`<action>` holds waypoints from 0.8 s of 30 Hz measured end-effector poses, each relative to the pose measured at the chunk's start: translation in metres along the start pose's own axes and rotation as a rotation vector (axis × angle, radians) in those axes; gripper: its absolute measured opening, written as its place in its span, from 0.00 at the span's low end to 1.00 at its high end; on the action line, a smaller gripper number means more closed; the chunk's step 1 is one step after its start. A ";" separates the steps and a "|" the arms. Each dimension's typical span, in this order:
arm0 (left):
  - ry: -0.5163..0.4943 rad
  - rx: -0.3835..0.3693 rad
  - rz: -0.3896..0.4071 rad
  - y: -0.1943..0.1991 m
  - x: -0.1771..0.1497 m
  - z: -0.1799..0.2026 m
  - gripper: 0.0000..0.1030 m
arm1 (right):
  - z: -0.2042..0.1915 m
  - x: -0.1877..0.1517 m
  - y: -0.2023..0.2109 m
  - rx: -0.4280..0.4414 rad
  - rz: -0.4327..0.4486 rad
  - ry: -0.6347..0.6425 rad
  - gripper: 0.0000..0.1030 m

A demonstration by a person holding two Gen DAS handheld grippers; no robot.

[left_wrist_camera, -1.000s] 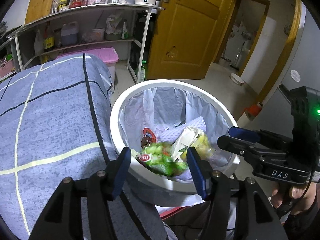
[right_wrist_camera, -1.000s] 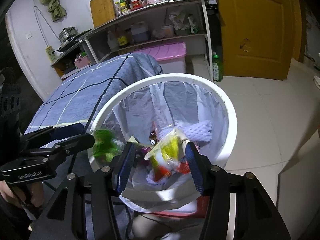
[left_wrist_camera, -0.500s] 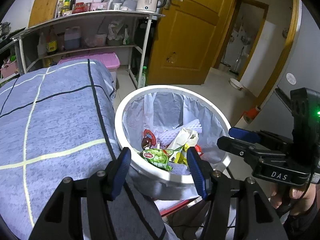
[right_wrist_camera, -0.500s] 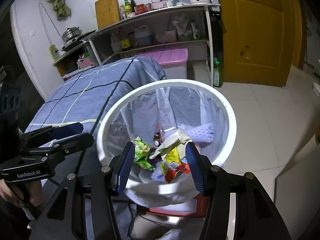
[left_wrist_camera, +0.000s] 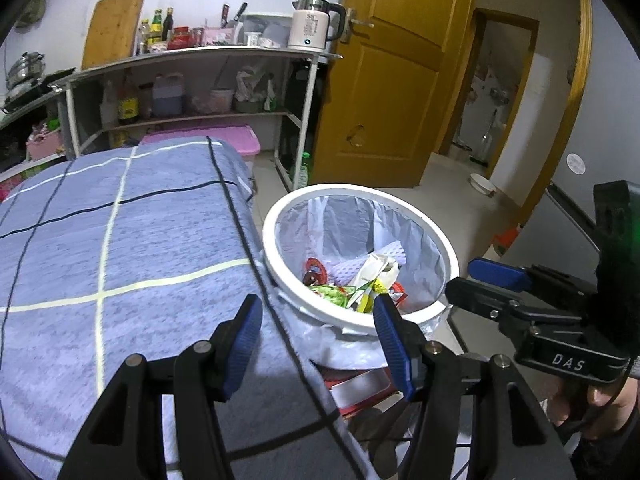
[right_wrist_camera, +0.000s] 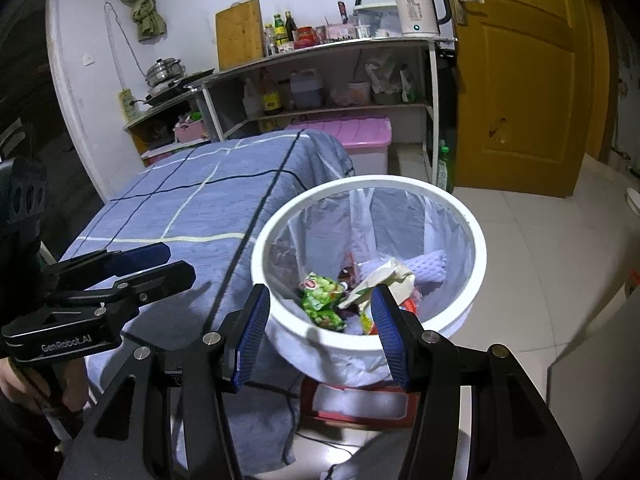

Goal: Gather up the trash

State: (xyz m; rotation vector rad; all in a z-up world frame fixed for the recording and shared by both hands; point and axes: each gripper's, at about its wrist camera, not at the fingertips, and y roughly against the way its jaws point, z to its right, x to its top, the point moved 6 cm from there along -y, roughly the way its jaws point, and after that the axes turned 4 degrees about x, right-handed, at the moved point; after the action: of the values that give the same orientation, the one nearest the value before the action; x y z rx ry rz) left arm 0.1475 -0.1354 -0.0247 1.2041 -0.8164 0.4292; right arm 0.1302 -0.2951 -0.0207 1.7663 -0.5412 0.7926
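A white bin (left_wrist_camera: 400, 205) lined with a thin plastic bag stands beside the table. In it lie a green snack wrapper (left_wrist_camera: 332, 294), a yellow-white wrapper (left_wrist_camera: 372, 276) and other scraps. My left gripper (left_wrist_camera: 318, 322) hangs open over the table's edge, short of the bin's near rim, with nothing between its blue pads. My right gripper (right_wrist_camera: 320, 314) is open and empty too, above the bin's (right_wrist_camera: 476, 272) near rim, where the green wrapper (right_wrist_camera: 322, 296) shows. Each gripper shows in the other's view: the right (left_wrist_camera: 466, 282), the left (right_wrist_camera: 178, 264).
A blue checked cloth (left_wrist_camera: 120, 260) covers the table left of the bin. A red stool (right_wrist_camera: 360, 400) sits under the bin. Behind are a metal shelf (left_wrist_camera: 208, 54) with bottles and a kettle, a pink storage box (right_wrist_camera: 348, 132) and a wooden door (left_wrist_camera: 384, 80). Tiled floor lies to the right.
Both grippers have drawn back and up from the bin, which now looks smaller. The green and yellow wrappers, seen up near the fingertips before, now lie on the heap inside.
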 end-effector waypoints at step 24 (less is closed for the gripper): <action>0.000 0.062 0.079 0.050 -0.032 0.004 0.58 | -0.034 -0.028 0.034 0.010 0.020 0.047 0.52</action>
State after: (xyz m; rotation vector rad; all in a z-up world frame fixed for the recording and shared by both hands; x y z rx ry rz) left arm 0.0914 -0.1192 -0.0154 1.2321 -0.8582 0.5228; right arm 0.0794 -0.2745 -0.0120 1.7493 -0.5253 0.8494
